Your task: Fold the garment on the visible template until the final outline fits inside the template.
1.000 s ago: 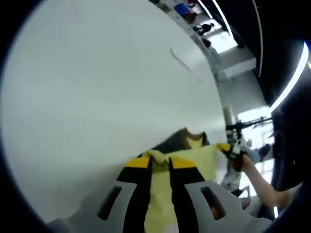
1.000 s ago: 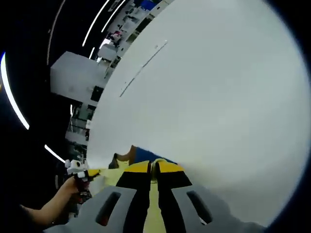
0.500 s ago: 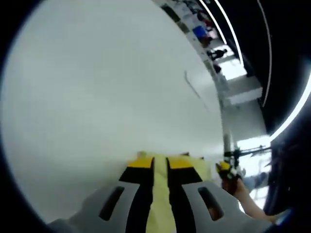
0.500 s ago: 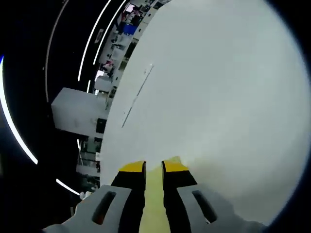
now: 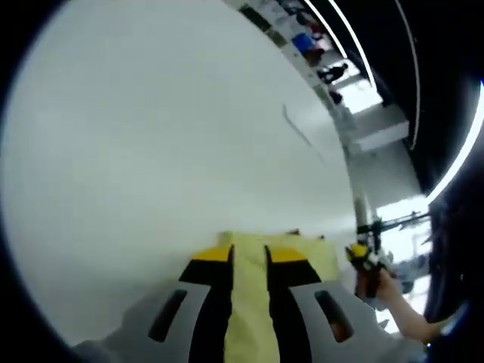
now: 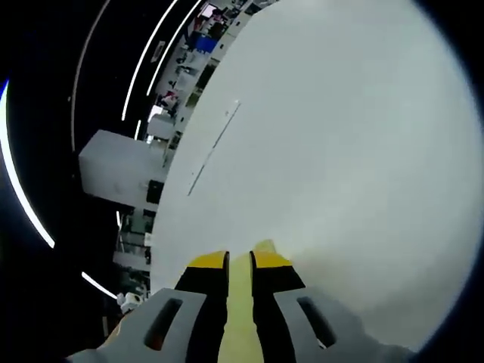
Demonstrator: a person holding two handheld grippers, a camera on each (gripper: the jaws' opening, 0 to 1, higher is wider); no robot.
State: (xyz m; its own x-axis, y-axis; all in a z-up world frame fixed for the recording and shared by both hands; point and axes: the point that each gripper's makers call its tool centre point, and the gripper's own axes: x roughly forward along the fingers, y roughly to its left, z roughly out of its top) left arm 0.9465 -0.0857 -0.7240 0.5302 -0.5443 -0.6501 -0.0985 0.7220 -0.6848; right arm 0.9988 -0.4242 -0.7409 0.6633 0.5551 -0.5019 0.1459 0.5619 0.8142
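Both grippers, left [image 5: 249, 261] and right [image 6: 240, 265], clamped the yellow garment [image 5: 302, 253], lifted against the white table [image 5: 151, 151]. Template not visible; fold probably mid-way, laying down and outline check left.

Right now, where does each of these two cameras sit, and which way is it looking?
Left gripper view: rides the left gripper, looks along its jaws at the yellow garment and white table; the person's hand shows at right.
Right gripper view: rides the right gripper, facing likewise.
Both share garment and table.
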